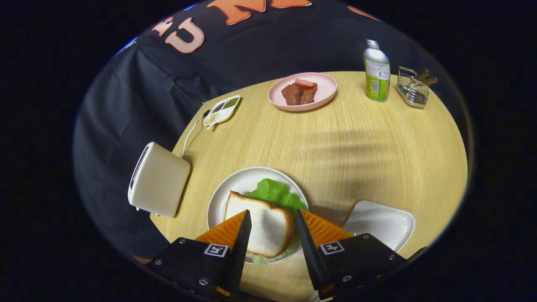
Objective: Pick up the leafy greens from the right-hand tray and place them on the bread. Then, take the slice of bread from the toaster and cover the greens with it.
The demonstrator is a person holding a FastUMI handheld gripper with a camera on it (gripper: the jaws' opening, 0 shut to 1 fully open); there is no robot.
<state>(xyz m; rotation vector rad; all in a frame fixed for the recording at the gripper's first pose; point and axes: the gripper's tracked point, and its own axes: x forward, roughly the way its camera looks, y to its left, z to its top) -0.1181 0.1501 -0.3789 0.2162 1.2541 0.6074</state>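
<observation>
Fingers (pixel 241 235) spread open over the near edge of the white plate (pixel 235 184), gripping nothing — gripper (pixel 272 230) is empty. Bread slice (pixel 262 226) lies between them on the plate, covering the leafy greens (pixel 275 193), which poke out at its far side. Toaster (pixel 157 180) stands left of the plate; empty white tray (pixel 384 222) right — apart.
</observation>
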